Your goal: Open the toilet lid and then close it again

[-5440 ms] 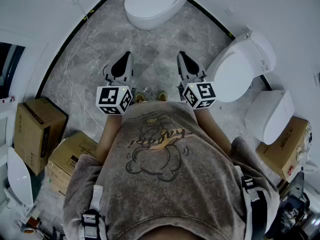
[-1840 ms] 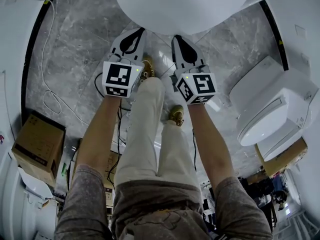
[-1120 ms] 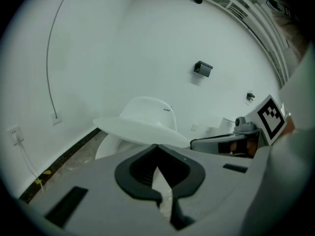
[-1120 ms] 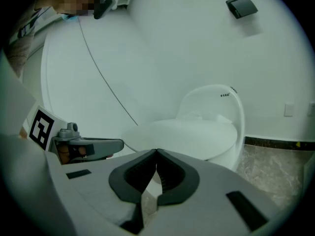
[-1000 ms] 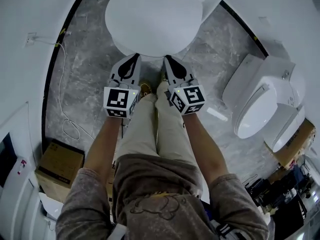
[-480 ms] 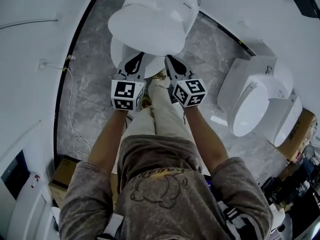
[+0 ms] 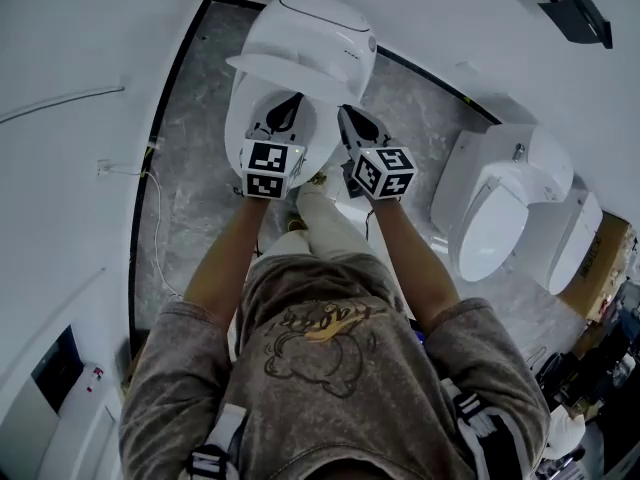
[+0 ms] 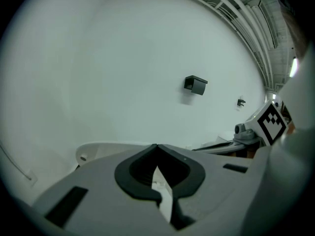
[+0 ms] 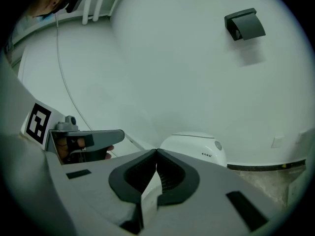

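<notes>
Stands over a toilet (image 7: 243,118) at the upper middle of the head view, with its lid (image 7: 290,53) raised clear of the seat and tilted up toward the wall. Holds the left claw (image 7: 293,99) over the bowl and the right claw (image 7: 345,112) by its right-hand rim, both just below the lid's front edge, each pinched fully together with nothing in it; cannot tell whether either touches the lid. Shows a second toilet (image 7: 500,203) at the right, well apart, and a cable (image 7: 150,198) on the grey floor (image 7: 190,158) at the left.
</notes>
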